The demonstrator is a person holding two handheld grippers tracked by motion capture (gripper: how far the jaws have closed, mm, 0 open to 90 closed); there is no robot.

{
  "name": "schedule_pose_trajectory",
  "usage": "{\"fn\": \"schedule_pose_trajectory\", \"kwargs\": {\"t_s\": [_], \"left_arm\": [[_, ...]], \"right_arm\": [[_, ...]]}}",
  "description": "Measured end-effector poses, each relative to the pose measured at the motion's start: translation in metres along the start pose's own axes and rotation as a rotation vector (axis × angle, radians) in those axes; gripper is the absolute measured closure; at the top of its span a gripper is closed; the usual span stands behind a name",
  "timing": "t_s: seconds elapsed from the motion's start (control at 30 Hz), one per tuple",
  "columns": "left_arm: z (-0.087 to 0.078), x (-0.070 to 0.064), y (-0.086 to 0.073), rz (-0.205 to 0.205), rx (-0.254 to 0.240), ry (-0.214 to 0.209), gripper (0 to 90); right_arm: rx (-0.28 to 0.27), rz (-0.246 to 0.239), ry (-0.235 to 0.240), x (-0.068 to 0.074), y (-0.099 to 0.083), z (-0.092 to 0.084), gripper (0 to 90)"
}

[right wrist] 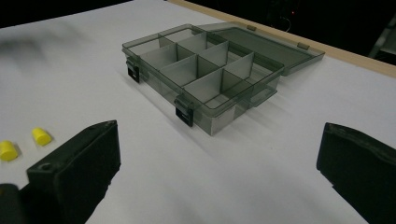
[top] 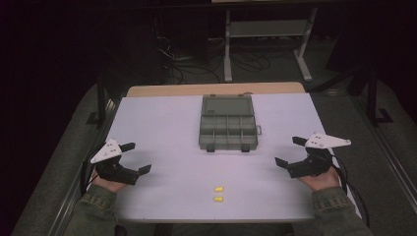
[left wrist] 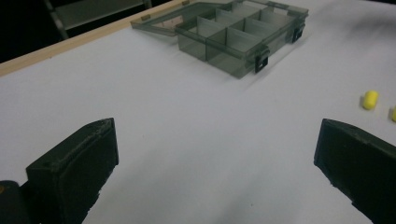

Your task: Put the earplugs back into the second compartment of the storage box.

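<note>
Grippers both sit wide open, holding nothing. Yellow plugs (top: pixel 218 193) lie between left gripper (top: pixel 132 158) and right gripper (top: pixel 287 151), compartment box (top: pixel 228 129) farther ahead. I'd come straight down over one plug and pinch gently so it doesn't roll.

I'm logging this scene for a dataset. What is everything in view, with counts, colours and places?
organiser box: one, smoky grey clear plastic, lid open, compartments empty, middle of the table toward the far edge
plugs: two, yellow, near edge of the table, in front of the box
table: one, white top with a wooden far edge
shelf stand: one, grey, on the floor behind the table
cables: several, dark, floor behind
left gripper: one, black, open, empty
right gripper: one, black, open, empty
</note>
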State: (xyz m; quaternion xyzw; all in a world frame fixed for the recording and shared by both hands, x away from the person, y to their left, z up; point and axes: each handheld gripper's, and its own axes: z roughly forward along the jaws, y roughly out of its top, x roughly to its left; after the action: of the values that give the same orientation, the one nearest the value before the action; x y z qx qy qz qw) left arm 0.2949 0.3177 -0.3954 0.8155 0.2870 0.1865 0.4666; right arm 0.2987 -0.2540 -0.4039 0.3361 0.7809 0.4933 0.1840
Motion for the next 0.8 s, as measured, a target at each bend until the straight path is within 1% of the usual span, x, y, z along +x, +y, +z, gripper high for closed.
{"fn": "schedule_pose_trajectory", "kwargs": {"t_s": [0.13, 0.2, 0.33, 0.43, 0.53, 0.6, 0.67, 0.77, 0.8], "left_arm": [[-0.002, -0.002, 0.003, 0.009, 0.015, -0.009, 0.0], [-0.003, -0.002, 0.003, 0.005, 0.014, -0.011, 0.0], [-0.004, -0.002, 0.007, 0.004, 0.016, -0.027, 0.0], [-0.004, -0.003, 0.011, 0.012, 0.02, -0.044, 0.0], [-0.003, -0.004, 0.018, 0.023, 0.027, -0.058, 0.0], [-0.001, -0.006, 0.023, 0.031, 0.034, -0.078, 0.0], [0.002, -0.009, 0.028, 0.05, 0.052, -0.082, 0.5], [0.008, -0.014, 0.039, 0.077, 0.069, -0.105, 0.5], [0.008, -0.014, 0.039, 0.077, 0.069, -0.105, 0.5]], "right_arm": [[0.001, 0.003, -0.009, 0.001, 0.0, -0.002, 0.0], [-0.001, 0.003, -0.009, 0.001, 0.0, -0.002, 0.0], [0.0, 0.002, -0.011, 0.002, -0.001, -0.004, 0.0], [0.001, 0.002, -0.009, 0.002, -0.001, -0.005, 0.0], [0.001, 0.001, -0.008, 0.003, -0.001, -0.005, 0.0], [0.0, -0.001, -0.008, 0.003, -0.002, -0.005, 0.0], [-0.002, -0.003, -0.007, 0.003, -0.002, -0.006, 0.0], [-0.001, -0.006, -0.007, 0.003, -0.002, -0.006, 0.0], [-0.001, -0.006, -0.007, 0.003, -0.002, -0.006, 0.0]]}}
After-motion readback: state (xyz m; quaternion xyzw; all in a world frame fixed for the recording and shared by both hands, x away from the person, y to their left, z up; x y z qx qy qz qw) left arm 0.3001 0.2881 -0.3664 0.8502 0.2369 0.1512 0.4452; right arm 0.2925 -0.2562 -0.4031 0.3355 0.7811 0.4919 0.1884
